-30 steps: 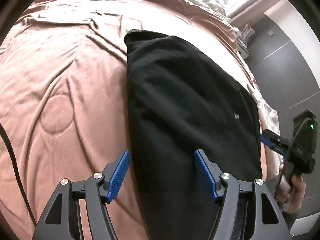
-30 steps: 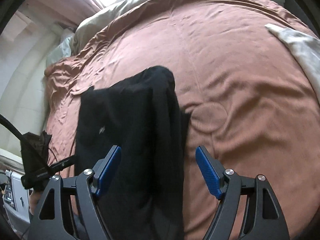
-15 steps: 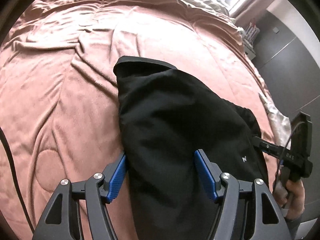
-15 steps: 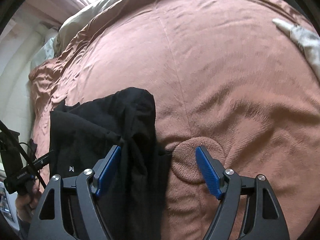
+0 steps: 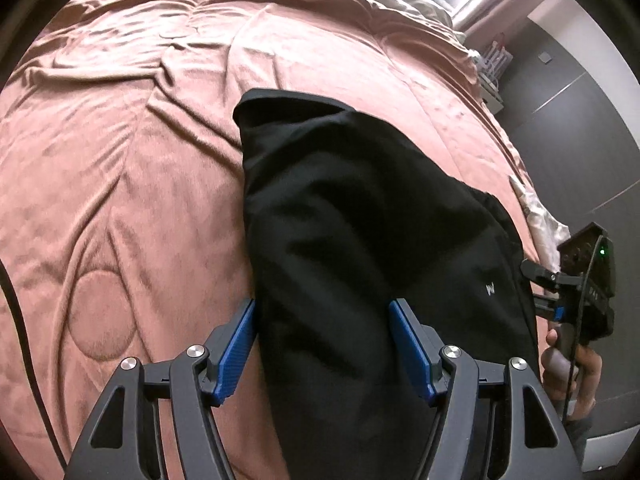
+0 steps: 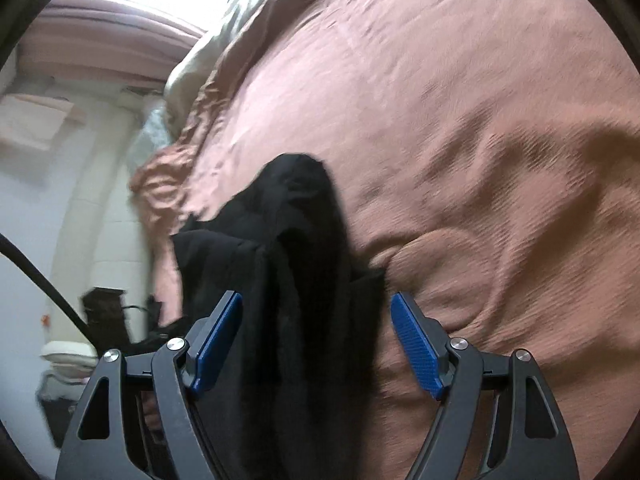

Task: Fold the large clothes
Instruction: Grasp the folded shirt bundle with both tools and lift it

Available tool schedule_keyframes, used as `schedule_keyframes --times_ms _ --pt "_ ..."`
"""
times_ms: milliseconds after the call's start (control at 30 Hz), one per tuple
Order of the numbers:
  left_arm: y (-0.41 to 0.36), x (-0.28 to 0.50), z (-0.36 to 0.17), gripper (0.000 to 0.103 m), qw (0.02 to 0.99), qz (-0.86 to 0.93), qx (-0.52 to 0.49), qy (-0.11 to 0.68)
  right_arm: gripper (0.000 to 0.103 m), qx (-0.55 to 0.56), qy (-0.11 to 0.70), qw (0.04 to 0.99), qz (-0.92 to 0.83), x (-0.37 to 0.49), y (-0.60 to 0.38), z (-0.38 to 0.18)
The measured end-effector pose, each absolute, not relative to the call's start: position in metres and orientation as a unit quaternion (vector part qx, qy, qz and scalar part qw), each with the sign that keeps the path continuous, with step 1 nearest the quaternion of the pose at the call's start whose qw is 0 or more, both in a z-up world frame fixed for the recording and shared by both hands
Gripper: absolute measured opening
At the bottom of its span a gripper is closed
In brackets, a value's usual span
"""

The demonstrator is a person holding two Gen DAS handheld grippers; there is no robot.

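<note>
While both grippers' jaws stand wide with black garment (image 5: 360, 240) between them, grip unclear, bare pink bedspread (image 5: 120, 180) stretches left and far.

Pink-brown bedspread (image 5: 120, 200), black garment (image 5: 360, 220) lying on it

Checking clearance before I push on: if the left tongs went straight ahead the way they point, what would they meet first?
Most likely the black garment, which already fills the gap between the left tongs; depth is unclear.
</note>
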State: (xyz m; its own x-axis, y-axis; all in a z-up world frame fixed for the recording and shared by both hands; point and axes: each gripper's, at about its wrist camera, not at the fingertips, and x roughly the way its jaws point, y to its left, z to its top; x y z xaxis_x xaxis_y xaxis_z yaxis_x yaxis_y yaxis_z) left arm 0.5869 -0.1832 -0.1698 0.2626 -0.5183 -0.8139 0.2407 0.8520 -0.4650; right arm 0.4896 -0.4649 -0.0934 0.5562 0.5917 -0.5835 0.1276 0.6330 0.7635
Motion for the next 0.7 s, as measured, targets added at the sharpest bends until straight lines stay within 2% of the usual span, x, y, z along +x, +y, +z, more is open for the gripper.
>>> schedule_keyframes --times_ms 267,633,700 --pt "-0.175 0.575 -0.175 0.068 0.775 -0.252 -0.148 0.561 0.075 0.411 0.473 0.767 0.143 0.493 -0.470 -0.104" --pt "-0.181 0.585 -0.181 0.067 0.770 -0.254 -0.166 0.562 0.075 0.449 0.452 0.751 0.172 0.512 -0.479 -0.123" --pt "-0.181 0.587 -0.181 0.067 0.769 -0.254 -0.169 0.561 0.072 0.443 0.454 0.753 0.173 0.513 -0.476 -0.125"
